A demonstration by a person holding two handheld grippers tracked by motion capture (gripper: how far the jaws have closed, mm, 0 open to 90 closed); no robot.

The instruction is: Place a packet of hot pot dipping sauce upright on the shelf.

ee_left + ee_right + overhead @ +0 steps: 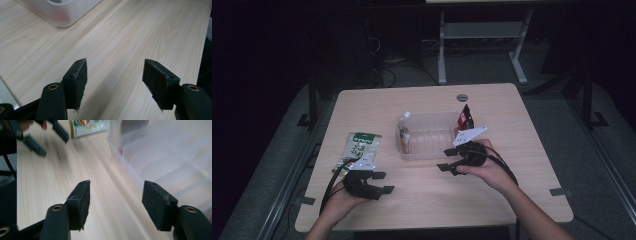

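- While I watch the high view: my left gripper (379, 182) sits near the table's (492, 200) front left corner, jaws apart, nothing between them. Green snack packet (362, 146) lies flat just beyond it, its near end beside the gripper's grey plate.
- Same view: my right gripper (447, 168) is right of centre, jaws pointing left across the table, spread, empty. Clear plastic bin (428, 149) stands just beyond it, front wall close to the jaws; whether they touch I cannot tell.
- Red-and-black packet (465, 119) stands upright at the bin's far right corner, behind the right gripper's plate. A second small packet (403, 134) leans at the bin's left end.
- Left gripper view: both black pads (80, 82) stand wide apart over bare wood, nothing gripped. Bin corner (62, 17) is ahead and to the left of the jaws, well clear.
- Right gripper view, blurred: pads (81, 202) wide apart, nothing between them, bare table under the gap. Bin wall (160, 162) runs ahead on the right side, just past the right jaw. Far ahead on the left, the left gripper (47, 137) shows, with the green snack packet (90, 126) beside it, at the frame top.
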